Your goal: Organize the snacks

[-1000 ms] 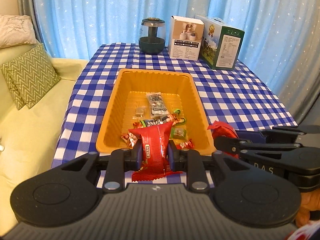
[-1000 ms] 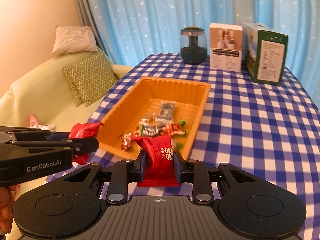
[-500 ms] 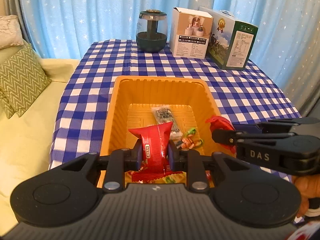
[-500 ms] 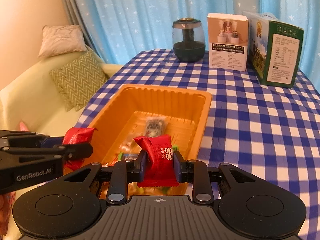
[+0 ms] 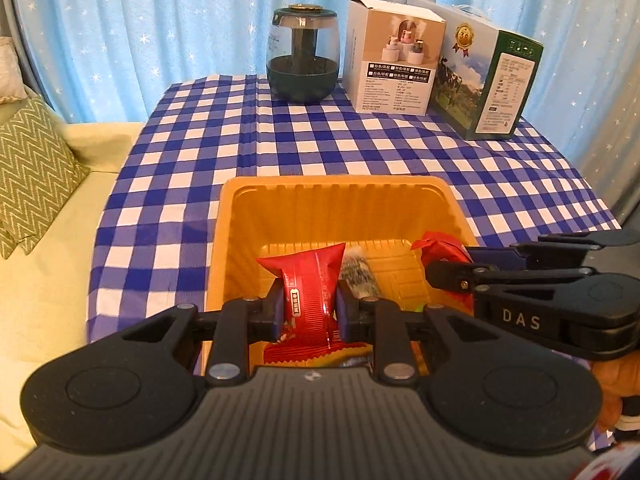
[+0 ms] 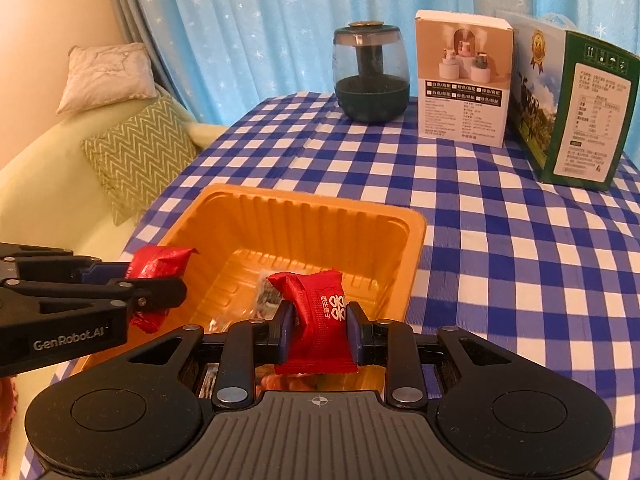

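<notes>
An orange tray (image 5: 336,196) (image 6: 304,208) sits on the blue checked tablecloth and holds several small wrapped snacks. My left gripper (image 5: 308,308) is shut on a red snack packet (image 5: 308,280) and holds it above the tray's near half. My right gripper (image 6: 318,324) is shut on another red snack packet (image 6: 320,308), also above the tray. Each gripper shows in the other's view, the right (image 5: 440,276) and the left (image 6: 160,292), side by side. A clear-wrapped dark snack (image 5: 358,276) lies in the tray beneath them.
A dark green glass humidifier (image 5: 302,52) (image 6: 370,68), a white product box (image 5: 394,60) (image 6: 464,80) and a green carton (image 5: 492,76) (image 6: 576,104) stand at the table's far edge. A pale green sofa with a zigzag cushion (image 6: 136,156) lies left of the table.
Both grippers have moved forward with their red packets, from the tray's near edge to above its inside. Both stay shut.
</notes>
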A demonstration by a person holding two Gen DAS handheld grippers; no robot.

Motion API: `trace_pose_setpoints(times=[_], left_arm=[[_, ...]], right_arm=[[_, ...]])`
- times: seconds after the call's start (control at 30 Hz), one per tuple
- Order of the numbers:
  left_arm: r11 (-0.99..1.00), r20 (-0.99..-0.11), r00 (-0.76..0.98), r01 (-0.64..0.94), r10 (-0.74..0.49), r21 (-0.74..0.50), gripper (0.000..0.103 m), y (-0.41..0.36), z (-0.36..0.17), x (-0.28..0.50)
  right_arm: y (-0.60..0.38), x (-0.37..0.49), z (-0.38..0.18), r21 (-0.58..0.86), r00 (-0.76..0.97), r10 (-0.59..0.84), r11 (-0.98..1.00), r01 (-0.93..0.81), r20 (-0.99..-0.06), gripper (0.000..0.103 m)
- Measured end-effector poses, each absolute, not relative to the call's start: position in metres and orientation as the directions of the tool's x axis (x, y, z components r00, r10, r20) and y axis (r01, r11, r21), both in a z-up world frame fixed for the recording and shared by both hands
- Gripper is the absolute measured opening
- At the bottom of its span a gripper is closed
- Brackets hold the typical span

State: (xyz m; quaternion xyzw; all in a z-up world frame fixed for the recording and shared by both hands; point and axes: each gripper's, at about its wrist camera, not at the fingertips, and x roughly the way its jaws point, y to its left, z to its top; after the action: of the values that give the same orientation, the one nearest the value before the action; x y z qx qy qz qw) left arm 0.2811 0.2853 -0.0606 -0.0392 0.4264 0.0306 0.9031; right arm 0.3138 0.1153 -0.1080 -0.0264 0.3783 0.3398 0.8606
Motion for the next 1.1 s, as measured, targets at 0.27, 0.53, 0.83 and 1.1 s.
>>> trace_pose_setpoints(times=[0.27,0.53,0.83,1.1], left_arm=[[0.995,-0.772,0.634,-0.093,0.037,-0.029,0.024,0.293,-0.074,0.302],[0.996,-0.769,0.638,-0.086,0.051,-0.005,0.024,0.292,-0.071,0.293],[0.996,-0.763,0.644,-0.091,0.056,-0.004,0.033,0.293,-0.066,0.289],[0.994,-0.758,0.649,-0.107,0.065,-0.006,0.040,0.293,-0.059,0.277]], right_arm=[[0.124,0.331,-0.116,0.223,0.472,0.576,0.759,-0.611,-0.667,0.029],[0.125,0.333,-0.120,0.234,0.460,0.585,0.752,-0.616,-0.668,0.029],[0.126,0.332,-0.112,0.242,0.468,0.609,0.738,-0.630,-0.640,0.029],[0.117,0.329,-0.102,0.267,0.479,0.623,0.740,-0.617,-0.619,0.039]])
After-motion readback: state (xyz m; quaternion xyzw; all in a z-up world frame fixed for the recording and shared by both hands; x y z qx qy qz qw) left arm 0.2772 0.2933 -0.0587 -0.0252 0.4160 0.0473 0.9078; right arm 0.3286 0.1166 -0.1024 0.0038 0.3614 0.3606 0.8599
